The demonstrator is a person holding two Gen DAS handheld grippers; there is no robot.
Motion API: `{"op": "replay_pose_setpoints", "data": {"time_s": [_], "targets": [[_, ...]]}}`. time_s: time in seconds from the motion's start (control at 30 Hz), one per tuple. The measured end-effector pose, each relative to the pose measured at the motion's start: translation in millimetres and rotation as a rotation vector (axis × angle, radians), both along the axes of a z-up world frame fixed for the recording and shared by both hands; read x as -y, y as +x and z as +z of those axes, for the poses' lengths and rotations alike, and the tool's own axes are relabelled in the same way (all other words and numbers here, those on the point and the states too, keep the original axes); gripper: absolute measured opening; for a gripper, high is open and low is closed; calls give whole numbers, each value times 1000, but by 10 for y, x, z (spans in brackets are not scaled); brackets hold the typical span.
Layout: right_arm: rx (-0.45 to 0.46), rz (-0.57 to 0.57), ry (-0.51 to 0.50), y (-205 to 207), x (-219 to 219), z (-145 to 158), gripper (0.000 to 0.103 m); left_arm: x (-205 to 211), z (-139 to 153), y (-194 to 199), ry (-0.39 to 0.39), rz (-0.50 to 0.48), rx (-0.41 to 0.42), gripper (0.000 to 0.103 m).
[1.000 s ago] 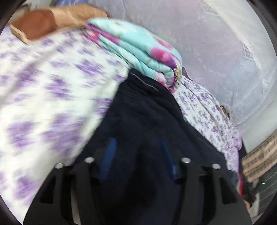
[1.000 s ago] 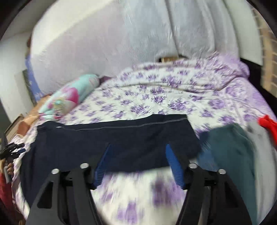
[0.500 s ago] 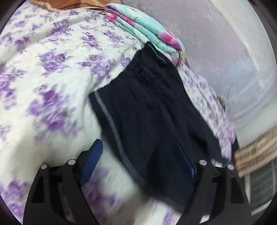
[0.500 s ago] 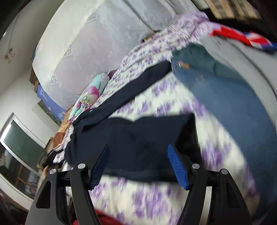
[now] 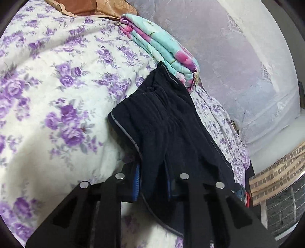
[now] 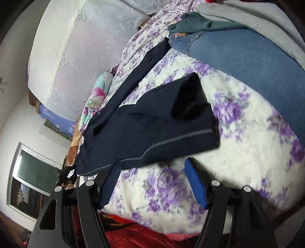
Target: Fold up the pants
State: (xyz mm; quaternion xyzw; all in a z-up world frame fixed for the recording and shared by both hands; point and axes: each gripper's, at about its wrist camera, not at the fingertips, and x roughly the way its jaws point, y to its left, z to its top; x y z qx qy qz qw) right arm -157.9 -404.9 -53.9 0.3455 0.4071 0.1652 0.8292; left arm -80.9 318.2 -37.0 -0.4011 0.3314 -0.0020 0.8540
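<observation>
Dark navy pants with a thin grey side stripe lie on a bed with a white and purple floral cover. My left gripper is shut on a bunched fold of the pants near the waistband. In the right wrist view the pants lie spread, with one leg end folded over near me and the other leg stretching far. My right gripper is open and empty just in front of the near striped hem.
A folded teal and pink blanket lies against the pants' far end. Blue jeans, a teal garment and a grey one are piled at the right. Red cloth lies at the near edge. A lace curtain hangs behind.
My left gripper was open over the pants and has shut on a bunched fold. My right gripper has swung and come close to the striped hem, still open.
</observation>
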Motion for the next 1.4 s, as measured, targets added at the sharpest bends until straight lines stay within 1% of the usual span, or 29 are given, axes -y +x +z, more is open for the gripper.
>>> {"op": "replay_pose_setpoints", "data": {"time_s": [0.1, 0.17, 0.2, 0.23, 0.27, 0.33, 0.4, 0.47, 0.53, 0.57, 0.6, 0.63, 0.7, 0.77, 0.8, 0.83, 0.87, 0.93, 1.0, 1.03, 1.1, 1.17, 1.2, 1.23, 1.27, 1.3, 1.33, 1.37, 1.4], "targets": [[0, -23, -12, 56, -11, -62, 67, -6, 9, 15, 2, -9, -4, 19], [29, -77, -7, 164, 1, -57, 57, -10, -13, 34, -12, -5, -6, 18], [46, -99, 2, 218, 8, -57, 50, -16, -12, 28, -25, -1, -4, 18], [61, -123, 13, 266, 26, -65, 25, -27, -5, 21, -33, -1, 0, 18], [61, -145, 52, 324, 65, -107, 14, -39, 9, 8, -39, -3, 5, 17], [68, -150, 97, 341, 117, -117, 12, -56, 65, -68, -43, -6, 13, 17], [149, -124, 48, 239, 128, 105, 12, -63, 122, -138, -44, -11, 18, 16], [171, -94, 21, 158, 154, 255, 12, -58, 160, -237, -46, -11, 26, 16], [119, -57, -62, 184, 175, 235, 14, -57, 105, -323, -46, -8, 16, 16], [49, -63, -139, 203, 202, 134, 24, -68, 18, -340, -57, -14, -8, 17], [-3, -81, -167, 203, 242, 56, 26, -81, -98, -360, -62, -14, -50, 17], [-13, -87, -110, 151, 338, 5, 25, -101, -184, -385, -61, -17, -74, 18], [15, -133, -80, 11, 478, 105, 31, -146, -218, -483, -73, -45, -41, 20], [82, -231, -188, -163, 610, 343, 32, -171, -93, -619, -32, -35, -23, 24], [119, -281, -257, -215, 667, 480, 32, -152, 29, -687, 40, -14, -12, 25], [151, -293, -280, -221, 687, 576, 32, -120, 112, -715, 92, -6, -4, 25], [172, -287, -281, -196, 686, 641, 31, -62, 212, -723, 137, -14, 12, 25], [230, -236, -270, -72, 576, 779, 27, 98, 369, -642, 148, -74, 52, 25], [277, -154, -284, 181, 359, 884, 25, 342, 496, -456, 168, -153, 83, 41], [287, -119, -282, 323, 245, 903, 25, 431, 527, -367, 187, -167, 88, 45], [263, -59, -270, 573, 89, 829, 25, 613, 512, -137, 229, -200, 69, 55], [188, -30, -276, 762, 0, 634, 25, 698, 345, 111, 261, -217, 12, 55], [137, -35, -286, 792, -6, 509, 25, 674, 168, 257, 271, -205, -50, 55], [77, -45, -288, 855, 46, 346, 20, 629, 29, 366, 266, -197, -94, 54], [5, -42, -253, 934, 143, 118, 1, 591, -68, 403, 268, -195, -99, 50], [-3, -56, -213, 927, 243, 41, 0, 589, -72, 392, 289, -185, -76, 49], [-15, -58, -132, 931, 353, 14, 0, 606, -38, 377, 307, -193, -82, 49], [-29, -74, -102, 922, 393, 38, 1, 616, 6, 370, 320, -181, -90, 49], [-21, -104, -96, 906, 401, 120, 6, 634, 104, 358, 341, -151, -91, 50]]}}
